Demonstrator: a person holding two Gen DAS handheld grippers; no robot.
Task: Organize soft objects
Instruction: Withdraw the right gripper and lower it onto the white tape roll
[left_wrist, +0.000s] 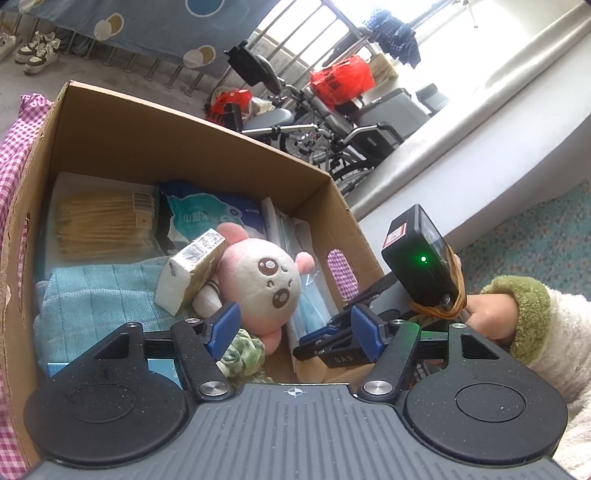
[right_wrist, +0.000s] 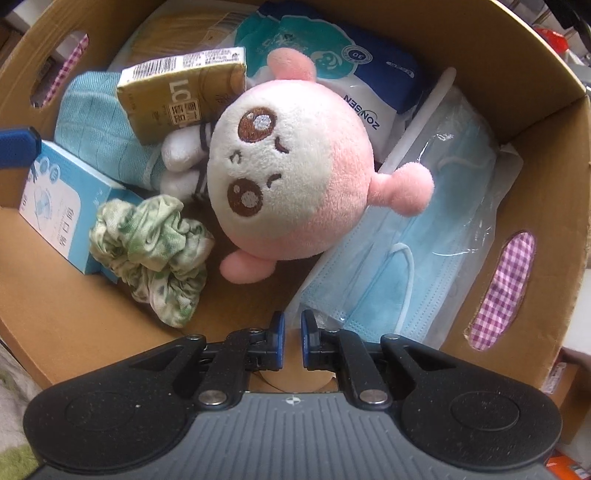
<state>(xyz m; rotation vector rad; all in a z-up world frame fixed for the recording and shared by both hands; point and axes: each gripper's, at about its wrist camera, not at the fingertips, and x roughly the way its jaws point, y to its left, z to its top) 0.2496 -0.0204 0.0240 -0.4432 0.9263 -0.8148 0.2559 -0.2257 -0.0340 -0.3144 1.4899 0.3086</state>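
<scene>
Closest to the lens, the right gripper (right_wrist: 291, 341) pointed down into the cardboard box (right_wrist: 546, 122), jaws nearly together and empty. At twelve o'clock lay the plush toy (right_wrist: 291, 181); beyond it, a wipes pack (right_wrist: 369, 70) read "ZONSEN". The left gripper (left_wrist: 295, 328) stood open, empty.

Daylight, sharp but bent by my wide lenses

The window (left_wrist: 480, 44) was blown out white; the box (right_wrist: 535, 122) curved at the edges, softly lit inside.

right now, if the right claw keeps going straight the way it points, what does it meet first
Probably the bare brown floor of the cardboard box, close to the edge of the pale blue face mask. The nearly shut right claw holds nothing; depth is unclear.
</scene>
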